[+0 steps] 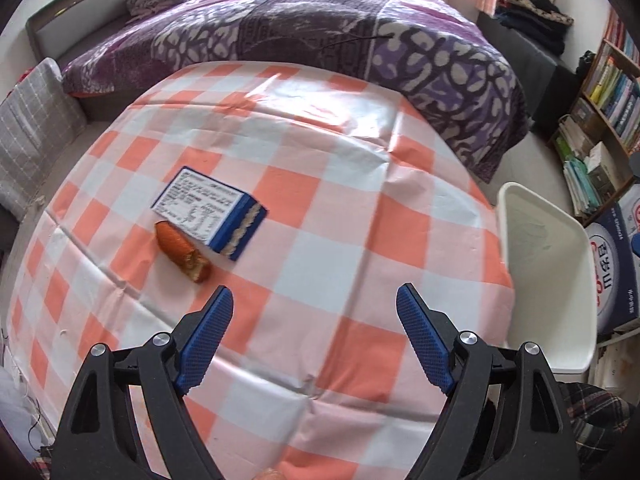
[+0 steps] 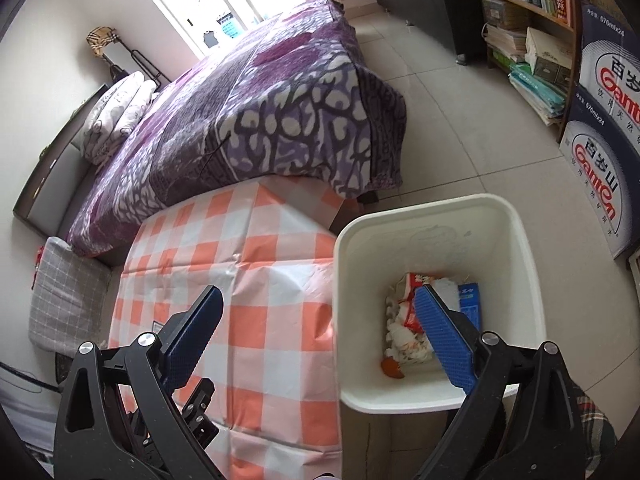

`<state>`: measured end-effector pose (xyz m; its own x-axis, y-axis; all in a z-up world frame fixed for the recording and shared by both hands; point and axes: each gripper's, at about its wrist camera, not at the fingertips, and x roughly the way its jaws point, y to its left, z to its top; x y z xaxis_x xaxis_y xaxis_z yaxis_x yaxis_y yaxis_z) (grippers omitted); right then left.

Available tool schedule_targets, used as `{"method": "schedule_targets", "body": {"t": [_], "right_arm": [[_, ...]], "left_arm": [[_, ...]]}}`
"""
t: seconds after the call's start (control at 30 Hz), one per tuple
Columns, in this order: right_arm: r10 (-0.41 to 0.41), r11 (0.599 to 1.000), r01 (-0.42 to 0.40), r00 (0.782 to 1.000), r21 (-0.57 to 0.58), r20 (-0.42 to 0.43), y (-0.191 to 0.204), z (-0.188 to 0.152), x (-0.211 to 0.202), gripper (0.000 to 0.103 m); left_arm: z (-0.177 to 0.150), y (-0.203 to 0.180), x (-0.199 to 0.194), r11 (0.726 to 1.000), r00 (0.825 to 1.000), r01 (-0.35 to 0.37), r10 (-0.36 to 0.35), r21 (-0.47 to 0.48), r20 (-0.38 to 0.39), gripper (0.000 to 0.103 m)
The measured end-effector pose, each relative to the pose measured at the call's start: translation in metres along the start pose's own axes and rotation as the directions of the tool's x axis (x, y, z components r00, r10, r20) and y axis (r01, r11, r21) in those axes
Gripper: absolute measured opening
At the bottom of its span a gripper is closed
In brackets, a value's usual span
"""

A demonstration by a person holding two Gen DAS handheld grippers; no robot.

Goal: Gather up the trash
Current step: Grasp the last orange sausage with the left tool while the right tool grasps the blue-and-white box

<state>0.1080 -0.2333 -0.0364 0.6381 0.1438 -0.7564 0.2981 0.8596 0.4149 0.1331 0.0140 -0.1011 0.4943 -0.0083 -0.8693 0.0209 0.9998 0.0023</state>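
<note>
On the orange-and-white checked table point(image 1: 320, 208) lie a flattened blue carton point(image 1: 210, 212) with a white printed panel and, touching its near-left side, a piece of orange peel point(image 1: 182, 250). My left gripper point(image 1: 314, 306) hangs open above the cloth, to the right of and nearer than both, with nothing between its blue pads. In the right wrist view my right gripper point(image 2: 316, 308) stands open and empty over the table's right edge and the white bin point(image 2: 440, 400). The bin holds wrappers point(image 2: 412, 304), a blue box point(image 2: 470, 300) and orange peel point(image 2: 392, 368).
The white bin point(image 1: 540, 280) stands off the table's right edge. A bed with a purple patterned blanket point(image 1: 340, 40) lies beyond the table. A bookshelf point(image 2: 524, 4) and stacked water cartons point(image 2: 604, 128) line the right. A grey cushion point(image 1: 32, 128) sits at the left.
</note>
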Motion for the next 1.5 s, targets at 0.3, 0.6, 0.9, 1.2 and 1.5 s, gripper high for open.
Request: {"method": "schedule_targets", "body": {"t": [0.3, 0.6, 0.9, 1.2, 1.5], "right_arm": [[0.062, 0.995, -0.065, 0.997, -0.072, -0.052, 0.068, -0.021, 0.020, 0.093], [0.025, 0.997, -0.033, 0.995, -0.070, -0.100, 0.076, -0.022, 0.045, 0.093], [0.003, 0.998, -0.011, 0.992, -0.067, -0.124, 0.074, -0.021, 0.061, 0.093], [-0.027, 0.991, 0.005, 0.985, -0.131, -0.168, 0.092, -0.031, 0.087, 0.093], [-0.063, 0.887, 0.004, 0.992, -0.462, -0.113, 0.158, -0.062, 0.126, 0.093]], "left_arm": [[0.006, 0.106, 0.035, 0.953, 0.992, -0.081, 0.050, -0.291, -0.112, 0.081], [0.015, 0.128, 0.066, 0.927, 0.985, -0.077, 0.013, -0.367, -0.174, 0.077], [0.039, 0.124, 0.078, 0.924, 0.984, -0.042, -0.028, -0.380, -0.177, 0.072], [0.016, 0.122, 0.069, 0.956, 0.983, -0.112, 0.066, -0.272, -0.172, 0.047], [0.003, 0.193, 0.047, 0.903, 0.992, -0.081, 0.033, -0.423, -0.121, 0.021]]}}
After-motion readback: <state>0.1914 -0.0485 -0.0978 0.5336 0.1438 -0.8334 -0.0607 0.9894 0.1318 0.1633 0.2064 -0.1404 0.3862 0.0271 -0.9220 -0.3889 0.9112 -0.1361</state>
